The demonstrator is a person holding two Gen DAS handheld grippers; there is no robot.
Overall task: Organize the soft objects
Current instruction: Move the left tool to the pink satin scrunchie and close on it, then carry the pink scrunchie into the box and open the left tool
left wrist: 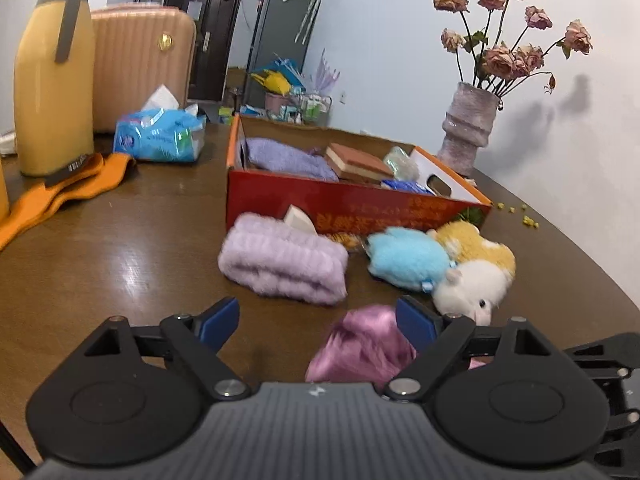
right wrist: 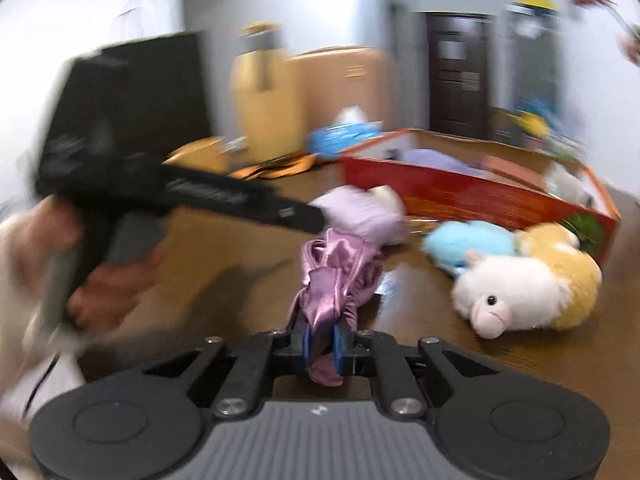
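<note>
A pink satin cloth (right wrist: 336, 272) hangs bunched from my right gripper (right wrist: 323, 336), whose blue pads are shut on it just above the brown table (left wrist: 120, 256). My left gripper (left wrist: 316, 308) stands open; the same pink cloth (left wrist: 360, 344) lies between its fingers, against the right finger (left wrist: 416, 320), and is not pinched. Beyond them are a folded lilac fluffy cloth (left wrist: 280, 264), a blue plush (left wrist: 408, 258), a white plush (left wrist: 472, 284) and a yellow plush (left wrist: 472, 240). Behind these stands a red box (left wrist: 360, 204) holding a lilac towel (left wrist: 288, 158) and sponges.
A tall yellow bottle (left wrist: 52, 80), an orange strap (left wrist: 60, 196) and a blue tissue pack (left wrist: 160, 136) sit at the left. A vase of dried roses (left wrist: 468, 128) stands at the back right near the table's curved edge. A hand (right wrist: 104, 292) grips the left tool's handle.
</note>
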